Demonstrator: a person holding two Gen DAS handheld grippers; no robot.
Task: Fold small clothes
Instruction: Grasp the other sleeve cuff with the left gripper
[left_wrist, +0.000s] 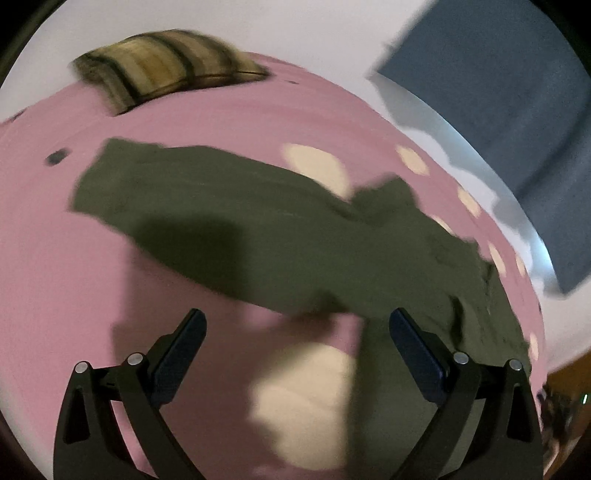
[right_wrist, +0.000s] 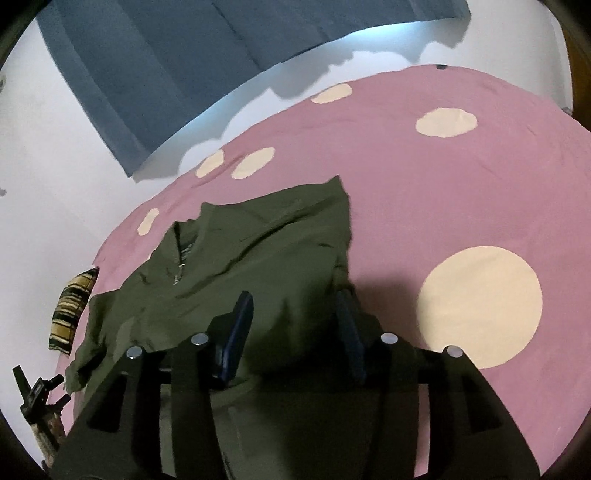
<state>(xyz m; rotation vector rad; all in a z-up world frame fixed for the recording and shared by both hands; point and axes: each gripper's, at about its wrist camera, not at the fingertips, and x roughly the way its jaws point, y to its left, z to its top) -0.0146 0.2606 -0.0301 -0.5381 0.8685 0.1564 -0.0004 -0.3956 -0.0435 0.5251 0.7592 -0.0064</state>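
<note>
An olive-green zip-neck top (left_wrist: 258, 229) lies spread on the pink spotted bed cover (left_wrist: 66, 280). In the left wrist view my left gripper (left_wrist: 297, 323) is open and empty, just above the garment's near edge; its right finger is over the cloth. In the right wrist view the same top (right_wrist: 258, 258) shows its collar and zip at the left. My right gripper (right_wrist: 295, 306) hovers over the garment's right side with its jaws apart, and cloth lies between and under the fingers. I cannot tell if it pinches any cloth.
A striped yellow and black pillow (left_wrist: 166, 66) lies at the bed's far edge; it shows at the left in the right wrist view (right_wrist: 72, 310). A blue curtain (right_wrist: 221, 55) hangs beyond the bed. The left gripper (right_wrist: 37, 391) shows at lower left.
</note>
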